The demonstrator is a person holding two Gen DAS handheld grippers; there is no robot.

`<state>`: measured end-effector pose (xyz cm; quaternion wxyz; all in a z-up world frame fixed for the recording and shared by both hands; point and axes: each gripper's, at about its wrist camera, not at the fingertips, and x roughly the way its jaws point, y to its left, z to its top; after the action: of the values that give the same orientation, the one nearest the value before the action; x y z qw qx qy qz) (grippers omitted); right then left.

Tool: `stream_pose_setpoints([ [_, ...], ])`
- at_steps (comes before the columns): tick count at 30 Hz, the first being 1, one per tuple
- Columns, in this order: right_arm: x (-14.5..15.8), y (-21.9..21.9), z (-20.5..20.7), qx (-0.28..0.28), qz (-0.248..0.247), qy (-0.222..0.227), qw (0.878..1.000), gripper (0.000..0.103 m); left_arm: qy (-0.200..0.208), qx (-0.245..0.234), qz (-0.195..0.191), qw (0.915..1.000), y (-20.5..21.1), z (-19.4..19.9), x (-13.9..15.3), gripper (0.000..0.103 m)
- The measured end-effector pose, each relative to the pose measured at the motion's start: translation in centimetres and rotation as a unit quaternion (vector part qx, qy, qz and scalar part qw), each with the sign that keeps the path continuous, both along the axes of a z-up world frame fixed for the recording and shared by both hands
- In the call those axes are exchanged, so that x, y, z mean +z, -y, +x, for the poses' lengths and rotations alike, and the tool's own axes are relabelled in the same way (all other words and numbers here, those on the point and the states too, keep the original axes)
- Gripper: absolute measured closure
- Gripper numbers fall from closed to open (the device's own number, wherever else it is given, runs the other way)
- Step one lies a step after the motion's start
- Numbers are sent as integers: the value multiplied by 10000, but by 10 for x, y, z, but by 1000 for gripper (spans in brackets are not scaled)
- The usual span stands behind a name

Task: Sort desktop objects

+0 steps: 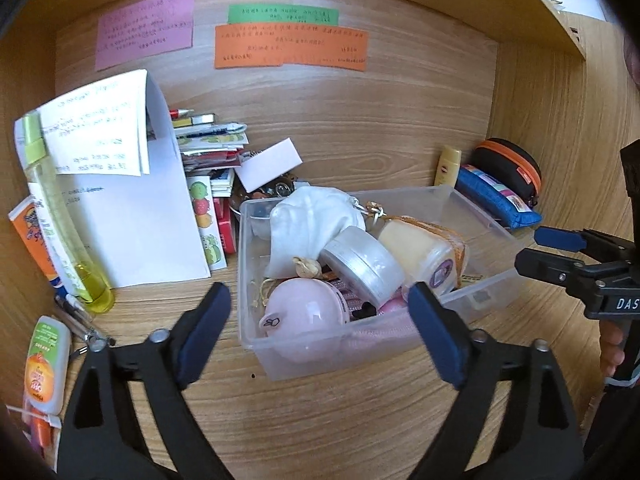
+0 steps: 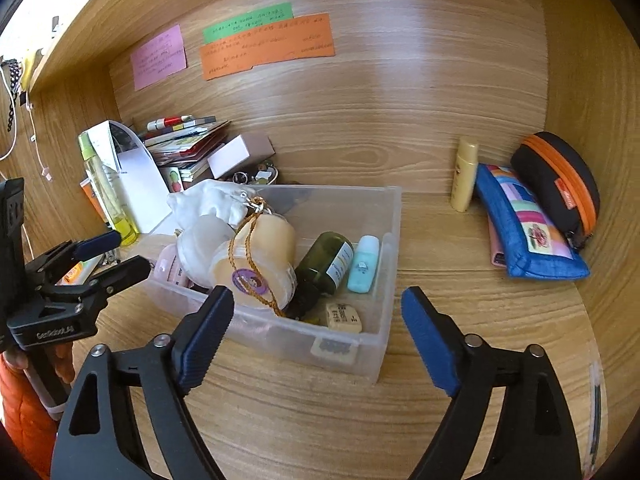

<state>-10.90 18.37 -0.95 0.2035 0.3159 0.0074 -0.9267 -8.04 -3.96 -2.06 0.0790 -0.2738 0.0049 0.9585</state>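
Observation:
A clear plastic bin [image 1: 360,354] [image 2: 376,344] sits on the wooden desk, filled with small items: a white cloth [image 1: 308,216], a silver tin [image 1: 362,266], a pink round case [image 1: 304,312], a cream jar [image 2: 260,256], a dark green bottle [image 2: 326,266], a small teal bottle [image 2: 364,264] and an eraser [image 2: 344,317]. My left gripper [image 1: 318,298] is open and empty at the bin's near side. My right gripper [image 2: 318,300] is open and empty at the bin's near right corner. Each gripper shows in the other's view, the right [image 1: 532,249] and the left [image 2: 120,252].
At the left stand a yellow spray bottle [image 1: 60,216], white papers [image 1: 132,200], a pile of cards and booklets [image 1: 212,148] and an orange-labelled tube [image 1: 44,364]. At the right lie a yellow bottle [image 2: 464,174], a blue pouch [image 2: 528,232] and a black-orange case [image 2: 560,184]. Coloured notes [image 2: 264,44] hang on the back wall.

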Motion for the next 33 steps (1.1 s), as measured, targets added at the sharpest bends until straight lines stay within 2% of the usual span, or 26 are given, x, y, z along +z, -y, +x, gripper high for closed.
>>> stream_pose_setpoints([
  [3, 4, -1, 7, 15, -44, -28, 10000, 18, -76, 27, -96, 9999, -1, 8, 3, 7],
  [13, 13, -5, 39, -100, -74, -177, 9998, 5, -267, 387, -450, 9979, -8, 37, 7, 5],
  [23, 23, -12, 77, -221, 14, -453, 9987, 3, -622, 424, -472, 9960, -27, 74, 21, 3],
  [33, 31, -21, 108, -266, -78, -668, 9974, 1, -642, 406, -521, 9957, -48, 96, 24, 1],
])
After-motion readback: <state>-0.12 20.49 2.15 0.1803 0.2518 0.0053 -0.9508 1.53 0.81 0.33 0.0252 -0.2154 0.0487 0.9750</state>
